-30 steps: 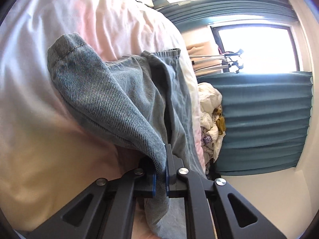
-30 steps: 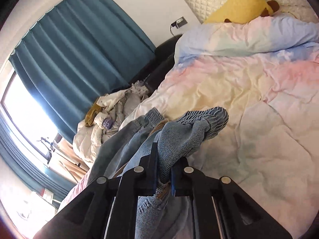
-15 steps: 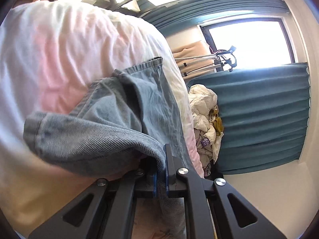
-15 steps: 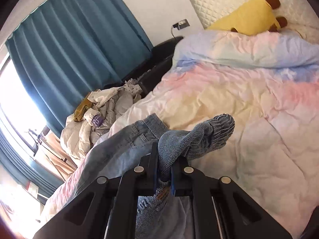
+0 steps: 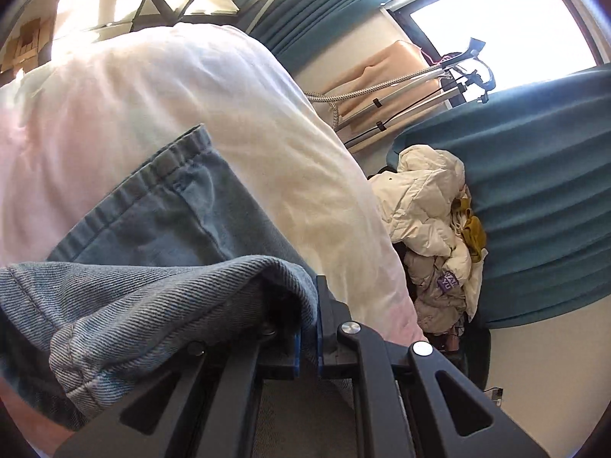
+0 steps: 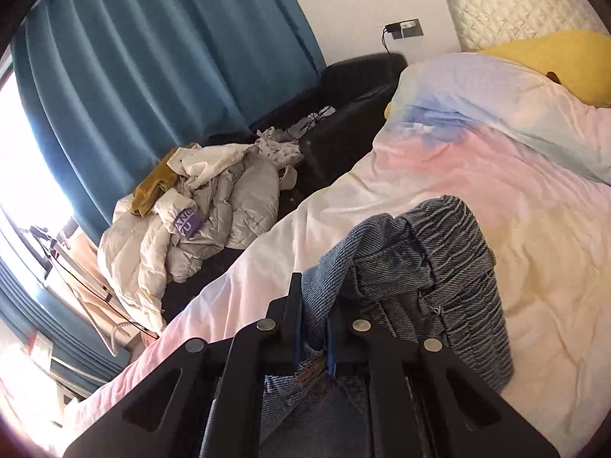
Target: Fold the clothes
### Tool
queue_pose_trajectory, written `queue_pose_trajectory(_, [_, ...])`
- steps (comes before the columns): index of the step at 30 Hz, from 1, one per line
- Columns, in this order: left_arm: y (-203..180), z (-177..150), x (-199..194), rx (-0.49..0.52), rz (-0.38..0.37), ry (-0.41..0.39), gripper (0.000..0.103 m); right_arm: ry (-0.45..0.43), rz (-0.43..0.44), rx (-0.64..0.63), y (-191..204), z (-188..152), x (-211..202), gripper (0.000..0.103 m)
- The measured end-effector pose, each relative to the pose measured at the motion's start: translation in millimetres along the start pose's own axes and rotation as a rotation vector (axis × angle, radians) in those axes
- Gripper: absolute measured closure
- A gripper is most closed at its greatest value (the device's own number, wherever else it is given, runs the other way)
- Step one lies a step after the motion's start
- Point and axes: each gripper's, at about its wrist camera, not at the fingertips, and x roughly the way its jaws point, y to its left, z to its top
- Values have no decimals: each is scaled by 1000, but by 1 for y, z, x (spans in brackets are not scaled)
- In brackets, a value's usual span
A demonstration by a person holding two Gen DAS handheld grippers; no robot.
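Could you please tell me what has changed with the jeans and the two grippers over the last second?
Both grippers carried the jeans across the bed's duvet. In the left wrist view the hem has dropped lower and more denim now lies flat; in the right wrist view the yellow plush has slid toward the frame's edge. Nothing was let go: the left gripper and right gripper stay shut on denim. The clothes pile is unmoved.

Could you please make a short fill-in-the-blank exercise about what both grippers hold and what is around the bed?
1. Both the left gripper and the right gripper are shut on the blue ____.
2. The jeans lie on a pastel ____.
3. Beside the bed, a pile of pale clothes sits in front of the ____ curtain.
4. Near the quilted pillow lies a ____ plush toy.

Missing words: jeans; duvet; blue; yellow
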Motion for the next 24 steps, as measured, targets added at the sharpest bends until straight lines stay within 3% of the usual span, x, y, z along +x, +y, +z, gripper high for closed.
queue_pose_trajectory(7, [-9,18,84,71,115,51,98,70,-51,-52,15,-16,105,95])
queue_pose_trajectory(11, [-3,17,79,103,62,56,97,102,-41,-77,13,-24,129,94])
queue_pose_trajectory(13, [-3,15,67,131,27,53,92,121,-17,-76,12,-23,127,91])
queue_pose_trajectory(14, [-5,12,56,168,6,32,88,134,2,-76,11,-22,125,85])
queue_pose_trajectory(18, [-16,-9,4,272,-62,-52,46,155,59,-91,11,-18,90,63])
queue_pose_trajectory(20, [-7,-22,-19,236,-120,-58,43,148,91,-93,10,-15,65,59])
queue_pose_trajectory(24, [25,-50,-43,114,-190,22,42,159,134,-81,1,-13,17,54])
